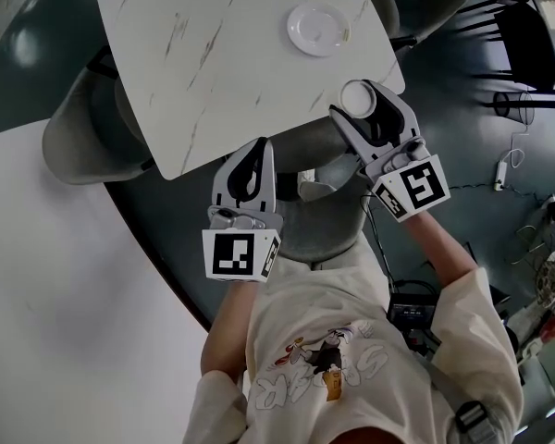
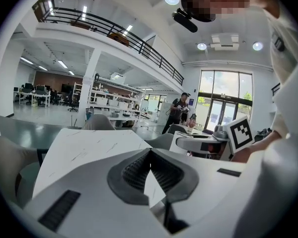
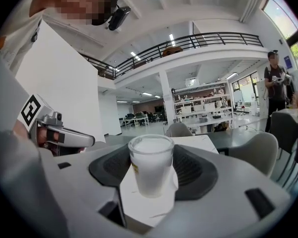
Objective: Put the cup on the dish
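Right now my right tongs [image 1: 362,101] are clenched on the cup [image 3: 150,165], the ribbed pads against its two sides just below the rim as far as I can read from the right gripper view. The cup's base sits on the tabletop [image 1: 213,72], at the near right corner and close to the edge. My left tongs [image 1: 256,148] are clenched on nothing, tips met, and hang off the near edge of the tabletop, out of the way. The dish [image 1: 317,29] lies flat and bare toward the far side, well apart from the cup and a little to its left in the head view. The cup stands upright, mouth to the ceiling and long axis vertical, with walls tapering slightly toward the base. I judge the step in hand to be the lift and carry. To do it well, I would hold a light, even squeeze so the thin wall does not buckle and raise it straight up before moving across. I would keep that axis plumb the whole way, then lower it onto the middle of the dish, not its sloped rim, before releasing.
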`<state>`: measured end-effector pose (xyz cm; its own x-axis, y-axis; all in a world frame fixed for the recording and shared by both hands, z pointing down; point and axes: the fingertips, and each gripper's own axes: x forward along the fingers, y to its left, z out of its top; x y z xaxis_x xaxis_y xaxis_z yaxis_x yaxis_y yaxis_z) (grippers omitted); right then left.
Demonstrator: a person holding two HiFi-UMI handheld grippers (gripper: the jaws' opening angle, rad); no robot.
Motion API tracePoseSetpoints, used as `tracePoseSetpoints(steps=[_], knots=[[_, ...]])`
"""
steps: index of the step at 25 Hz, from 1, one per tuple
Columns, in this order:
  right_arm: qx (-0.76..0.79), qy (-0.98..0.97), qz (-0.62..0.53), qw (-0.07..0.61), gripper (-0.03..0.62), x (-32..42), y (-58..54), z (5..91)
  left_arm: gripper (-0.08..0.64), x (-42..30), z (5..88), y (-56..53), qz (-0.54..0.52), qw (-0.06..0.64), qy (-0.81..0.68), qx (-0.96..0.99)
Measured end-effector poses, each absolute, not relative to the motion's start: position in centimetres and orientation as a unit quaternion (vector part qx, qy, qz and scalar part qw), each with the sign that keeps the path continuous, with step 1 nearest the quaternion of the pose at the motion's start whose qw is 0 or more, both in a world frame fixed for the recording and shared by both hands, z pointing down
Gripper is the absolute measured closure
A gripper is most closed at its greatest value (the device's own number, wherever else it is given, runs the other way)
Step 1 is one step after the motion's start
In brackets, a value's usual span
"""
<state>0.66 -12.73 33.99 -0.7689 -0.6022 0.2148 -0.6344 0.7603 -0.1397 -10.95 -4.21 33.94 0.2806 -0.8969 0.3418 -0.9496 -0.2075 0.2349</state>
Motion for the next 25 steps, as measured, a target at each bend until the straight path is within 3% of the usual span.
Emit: tracePoseSetpoints(steps=[25], knots=[[0.382,-0.916,0.088,0.089,0.327,1.9,-20.6,41.0,0.558,-9.1,39.1,-10.6,0.064,0.188,-0.578,0.791]])
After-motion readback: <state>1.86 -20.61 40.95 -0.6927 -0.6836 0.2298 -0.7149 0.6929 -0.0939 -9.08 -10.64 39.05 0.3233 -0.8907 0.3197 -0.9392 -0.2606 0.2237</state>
